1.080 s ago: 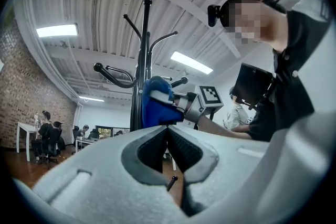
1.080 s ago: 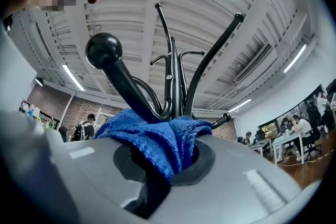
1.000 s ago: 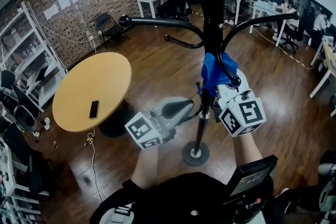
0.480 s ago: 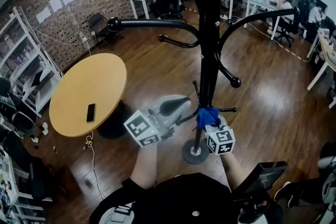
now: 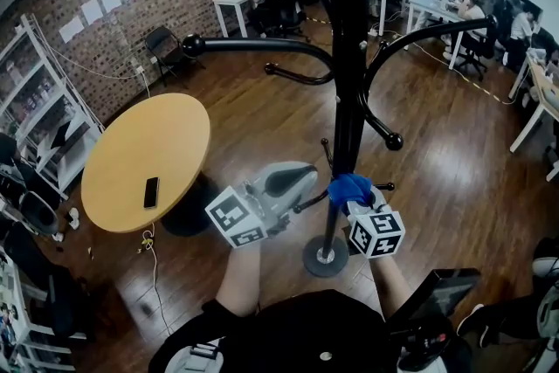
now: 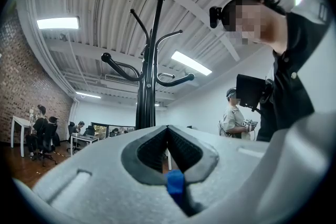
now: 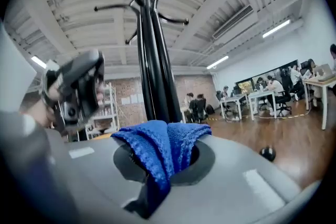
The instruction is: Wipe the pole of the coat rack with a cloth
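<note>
Low down, the right gripper [image 5: 360,203] is clamped on a bunched blue cloth [image 5: 349,187], held against the black pole [image 5: 351,83] of the coat rack a little above its round base [image 5: 325,256]; in the right gripper view the cloth [image 7: 163,147] bulges out between the jaws with the pole [image 7: 155,76] rising right behind it. The left gripper [image 5: 301,176] sits just left of the pole, jaws pressed together with nothing between them. A phone [image 5: 151,192] lies on the round table [image 5: 175,127] further left.
</note>
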Tool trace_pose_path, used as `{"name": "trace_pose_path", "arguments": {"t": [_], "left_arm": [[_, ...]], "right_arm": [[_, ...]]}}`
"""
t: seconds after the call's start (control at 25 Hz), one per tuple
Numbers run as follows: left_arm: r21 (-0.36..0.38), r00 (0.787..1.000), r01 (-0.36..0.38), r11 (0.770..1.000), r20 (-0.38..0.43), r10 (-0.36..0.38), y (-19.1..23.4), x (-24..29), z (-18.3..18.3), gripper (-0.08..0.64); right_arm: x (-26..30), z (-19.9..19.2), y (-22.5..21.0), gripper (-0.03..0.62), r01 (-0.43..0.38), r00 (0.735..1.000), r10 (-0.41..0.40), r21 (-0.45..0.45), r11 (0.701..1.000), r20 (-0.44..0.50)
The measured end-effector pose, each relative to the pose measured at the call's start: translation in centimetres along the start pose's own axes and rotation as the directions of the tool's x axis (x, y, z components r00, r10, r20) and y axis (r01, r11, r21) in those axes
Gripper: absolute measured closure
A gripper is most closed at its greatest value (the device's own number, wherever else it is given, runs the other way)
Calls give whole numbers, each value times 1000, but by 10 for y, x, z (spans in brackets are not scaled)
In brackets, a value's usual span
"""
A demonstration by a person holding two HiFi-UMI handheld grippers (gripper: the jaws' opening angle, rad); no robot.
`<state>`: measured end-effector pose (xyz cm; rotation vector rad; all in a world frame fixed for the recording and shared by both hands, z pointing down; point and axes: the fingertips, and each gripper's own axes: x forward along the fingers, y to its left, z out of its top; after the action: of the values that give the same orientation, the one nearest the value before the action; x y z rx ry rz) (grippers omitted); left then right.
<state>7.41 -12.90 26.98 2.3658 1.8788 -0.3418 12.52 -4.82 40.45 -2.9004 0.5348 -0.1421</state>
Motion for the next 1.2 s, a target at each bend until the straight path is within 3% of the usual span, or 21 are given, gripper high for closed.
{"name": "trace_pose_path", "arguments": {"t": [0.12,0.32,0.44,0.56,0.64,0.8,1.04,1.2], "left_arm": [[5,1000,2,1000,7,-2,0,-1,2,563],[8,1000,-8,1000,15,7,3,-3,4,563],[9,1000,-5,1000,19,5,6,-2,4,563],[8,1000,-3,1000,20,2,8,-1,3,563],[8,1000,-2,1000,21,1,9,-1,4,563],[11,1000,0,1000,20,0,11,2,4,563],[6,1000,-4,1000,11,3,17,6,-3,563],[3,1000,0,1000,1,0,16,9,-7,563]], "right_arm": [[-8,76,15,555,-32,985,37,-33,999,170],[-20,196,44,555,-47,920,101,-149,988,379],[-25,236,55,555,-33,889,117,-192,981,442],[-25,244,58,555,-21,874,128,-227,974,469],[-26,237,57,555,-15,870,127,-232,973,476],[-20,190,46,555,-18,910,104,-214,977,401],[-7,59,15,557,2,974,35,-162,987,225],[3,-25,-3,557,-1,998,9,-124,992,67]]}}
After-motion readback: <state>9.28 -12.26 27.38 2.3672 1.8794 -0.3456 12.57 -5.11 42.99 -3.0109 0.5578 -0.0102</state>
